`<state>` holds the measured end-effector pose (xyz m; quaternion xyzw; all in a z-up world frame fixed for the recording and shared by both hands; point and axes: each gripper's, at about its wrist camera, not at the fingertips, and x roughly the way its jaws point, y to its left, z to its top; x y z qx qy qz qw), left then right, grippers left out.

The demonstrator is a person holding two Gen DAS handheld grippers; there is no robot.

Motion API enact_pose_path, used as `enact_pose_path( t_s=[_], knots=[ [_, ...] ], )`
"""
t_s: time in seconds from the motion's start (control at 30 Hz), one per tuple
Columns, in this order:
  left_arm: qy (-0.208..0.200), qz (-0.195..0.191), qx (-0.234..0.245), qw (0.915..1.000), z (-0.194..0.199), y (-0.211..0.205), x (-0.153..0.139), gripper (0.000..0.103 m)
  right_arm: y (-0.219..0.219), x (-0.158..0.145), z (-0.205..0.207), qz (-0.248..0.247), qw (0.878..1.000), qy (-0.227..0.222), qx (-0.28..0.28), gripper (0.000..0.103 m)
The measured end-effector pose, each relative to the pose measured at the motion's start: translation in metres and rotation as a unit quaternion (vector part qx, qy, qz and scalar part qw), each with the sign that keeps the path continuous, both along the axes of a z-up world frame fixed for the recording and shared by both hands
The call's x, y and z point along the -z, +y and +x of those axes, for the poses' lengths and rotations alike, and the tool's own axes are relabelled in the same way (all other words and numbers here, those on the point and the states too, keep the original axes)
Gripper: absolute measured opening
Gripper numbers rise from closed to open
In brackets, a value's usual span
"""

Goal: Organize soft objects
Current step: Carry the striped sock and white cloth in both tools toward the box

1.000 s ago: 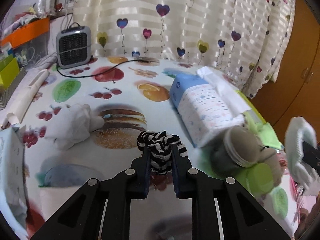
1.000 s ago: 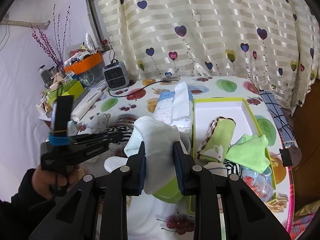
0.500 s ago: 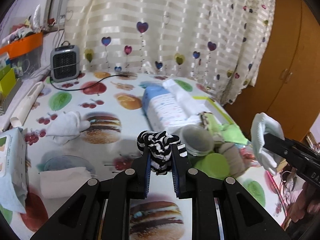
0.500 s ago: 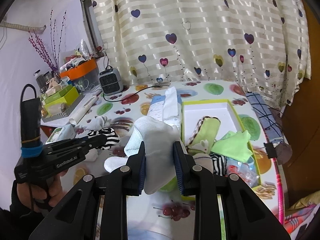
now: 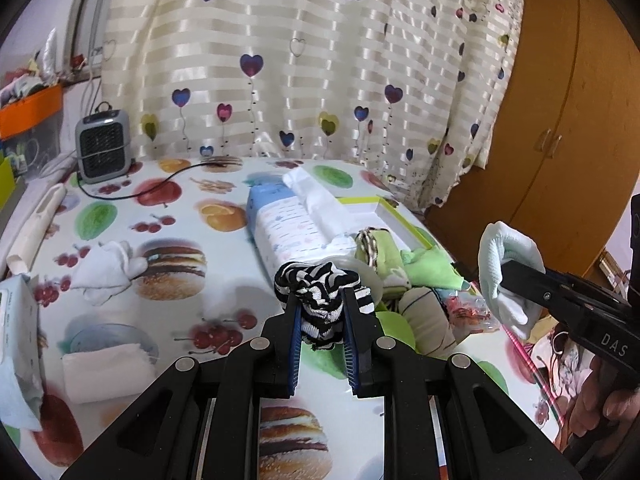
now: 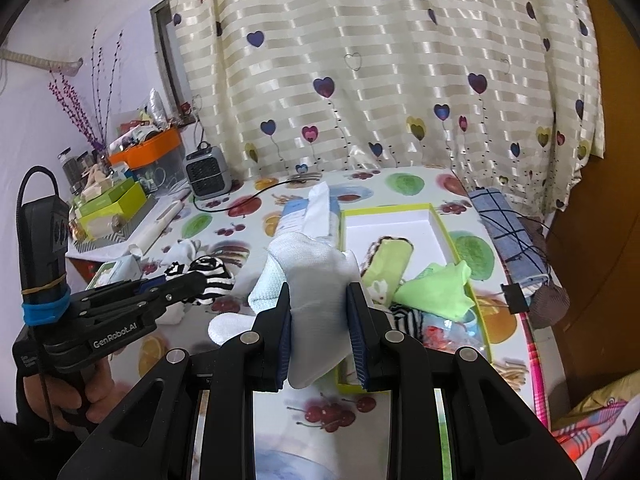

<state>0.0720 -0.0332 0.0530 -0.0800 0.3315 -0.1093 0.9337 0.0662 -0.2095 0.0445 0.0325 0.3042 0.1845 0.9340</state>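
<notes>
My left gripper (image 5: 320,304) is shut on a black-and-white striped sock (image 5: 318,288), held above the fruit-print tablecloth. From the right wrist view the same striped sock (image 6: 208,276) hangs at the left. My right gripper (image 6: 318,300) is shut on a white sock (image 6: 310,276), which also shows at the right of the left wrist view as the white sock (image 5: 506,264). Behind them lies a white box with a lime rim (image 6: 400,222) holding a green sock (image 6: 390,260) and a green cloth (image 6: 438,288).
A tissue pack (image 5: 286,220) lies left of the box. A white glove (image 5: 106,270) and a folded white cloth (image 5: 106,370) lie on the table's left part. A small heater (image 5: 104,150) with its cord stands at the back. A checked roll (image 6: 508,228) lies at the right edge.
Both grippers have lifted and drawn back from the table with their socks, so more of the table and box shows. The left gripper's view has swung right toward the wardrobe.
</notes>
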Motion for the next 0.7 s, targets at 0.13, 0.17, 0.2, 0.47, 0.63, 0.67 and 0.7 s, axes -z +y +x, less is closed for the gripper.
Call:
enact_pose_path(
  t_s=[0.13, 0.17, 0.2, 0.47, 0.63, 0.67, 0.7],
  knots=[
    [0.004, 0.006, 0.005, 1.0000, 0.008, -0.009, 0.001, 0.017, -0.012, 0.002, 0.004, 0.006, 1.000, 0.002, 0.011, 0.026],
    [0.005, 0.007, 0.005, 0.9999, 0.010, -0.011, 0.001, 0.017, -0.016, 0.003, 0.006, 0.009, 1.000, 0.002, 0.015, 0.026],
    [0.006, 0.009, 0.006, 0.9999, 0.013, -0.014, 0.001, 0.017, -0.019, 0.003, 0.008, 0.010, 1.000, 0.002, 0.018, 0.026],
    [0.000, 0.022, 0.024, 0.9995, 0.031, -0.038, -0.004, 0.017, -0.044, 0.010, 0.023, 0.022, 0.999, 0.009, 0.041, 0.026],
    [0.002, 0.031, 0.038, 0.9988, 0.049, -0.058, -0.006, 0.017, -0.060, 0.014, 0.035, 0.030, 0.998, 0.014, 0.053, 0.026],
    [0.004, 0.033, 0.040, 0.9986, 0.052, -0.061, -0.006, 0.017, -0.064, 0.015, 0.040, 0.032, 0.998, 0.014, 0.055, 0.026],
    [0.005, 0.034, 0.043, 0.9985, 0.056, -0.064, -0.006, 0.017, -0.066, 0.015, 0.044, 0.032, 0.998, 0.014, 0.057, 0.026]
  ],
)
